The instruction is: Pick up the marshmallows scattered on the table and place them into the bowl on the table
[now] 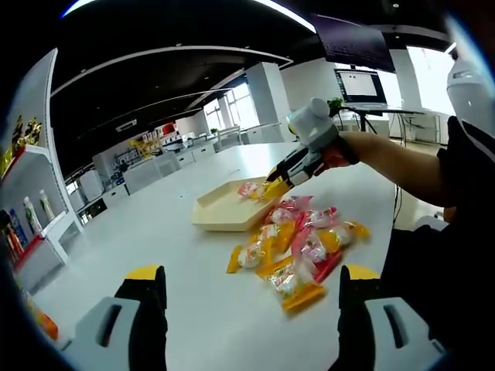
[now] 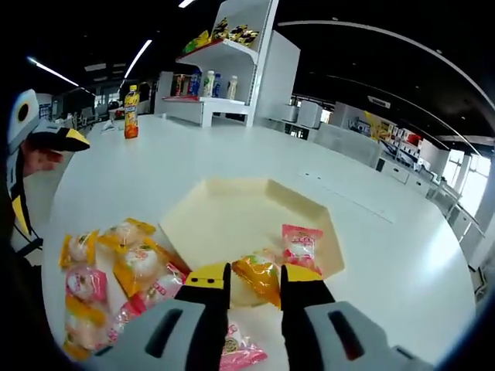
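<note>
No readable text anywhere: wrapper print on the marshmallows [image 1: 298, 251] is too small and blurred, and so is the label on the orange drink bottle [image 2: 131, 112] standing far left on the table [image 2: 402, 255]. Shelf goods [image 2: 224, 32] in the far background are just coloured blobs. Right gripper [image 2: 255, 282], seen in the right gripper view: jaws narrow, clamped on an orange-wrapped marshmallow [image 2: 259, 278] at the near edge of the bowl [image 2: 224, 212], a cream hexagonal tray; the packet's lower part is hidden behind the jaws. One pink-wrapped marshmallow [image 2: 302, 243] already lies in the bowl at its right side. The rest sit in a loose pile on the table just left of the bowl, some cut off by the gripper body. Left gripper [image 1: 247, 282]: jaws wide apart, nothing between them, hovering near the pile with the bowl [image 1: 220, 212] beyond it. In the left gripper view the right gripper [image 1: 277, 184] sits over the bowl's right edge with an orange packet at its tips.
</note>
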The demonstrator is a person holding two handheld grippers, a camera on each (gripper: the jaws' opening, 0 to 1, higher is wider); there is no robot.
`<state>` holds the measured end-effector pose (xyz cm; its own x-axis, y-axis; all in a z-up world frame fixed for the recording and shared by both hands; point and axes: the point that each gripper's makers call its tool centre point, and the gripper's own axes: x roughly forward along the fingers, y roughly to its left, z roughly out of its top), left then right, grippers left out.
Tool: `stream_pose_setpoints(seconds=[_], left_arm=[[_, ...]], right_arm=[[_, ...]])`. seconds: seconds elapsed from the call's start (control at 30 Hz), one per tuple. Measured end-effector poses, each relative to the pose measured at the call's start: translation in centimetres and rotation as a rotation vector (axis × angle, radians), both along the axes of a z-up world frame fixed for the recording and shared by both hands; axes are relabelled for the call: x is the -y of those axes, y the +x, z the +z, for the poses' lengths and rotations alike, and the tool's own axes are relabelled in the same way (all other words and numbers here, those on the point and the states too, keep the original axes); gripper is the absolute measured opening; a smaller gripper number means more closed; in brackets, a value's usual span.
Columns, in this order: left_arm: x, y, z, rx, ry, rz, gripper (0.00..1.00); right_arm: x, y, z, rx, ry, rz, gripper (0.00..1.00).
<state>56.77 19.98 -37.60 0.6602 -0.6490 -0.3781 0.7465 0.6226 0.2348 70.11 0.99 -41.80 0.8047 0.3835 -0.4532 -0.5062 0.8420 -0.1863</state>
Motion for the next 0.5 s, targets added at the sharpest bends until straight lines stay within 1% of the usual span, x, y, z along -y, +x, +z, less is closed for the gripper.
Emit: stream_pose_setpoints(seconds=[0.1, 0.27, 0.43, 0.5], left_arm=[[-0.06, -0.02, 0.15, 0.005, -0.001, 0.001, 0.92], [-0.12, -0.11, 0.36, 0.012, -0.001, 0.002, 0.92], [-0.14, -0.26, 0.61, 0.017, -0.006, 0.004, 0.92], [-0.14, -0.35, 0.64, 0.018, -0.006, 0.003, 0.92]], right_arm=[[-0.04, -0.17, -0.02, -0.007, 0.007, -0.001, 0.24], [-0.17, -0.47, 0.12, -0.010, 0.014, 0.005, 0.28], [-0.08, -0.74, 0.32, -0.002, 0.022, 0.005, 0.31], [-0.02, -0.92, 0.46, 0.012, 0.020, 0.005, 0.34]])
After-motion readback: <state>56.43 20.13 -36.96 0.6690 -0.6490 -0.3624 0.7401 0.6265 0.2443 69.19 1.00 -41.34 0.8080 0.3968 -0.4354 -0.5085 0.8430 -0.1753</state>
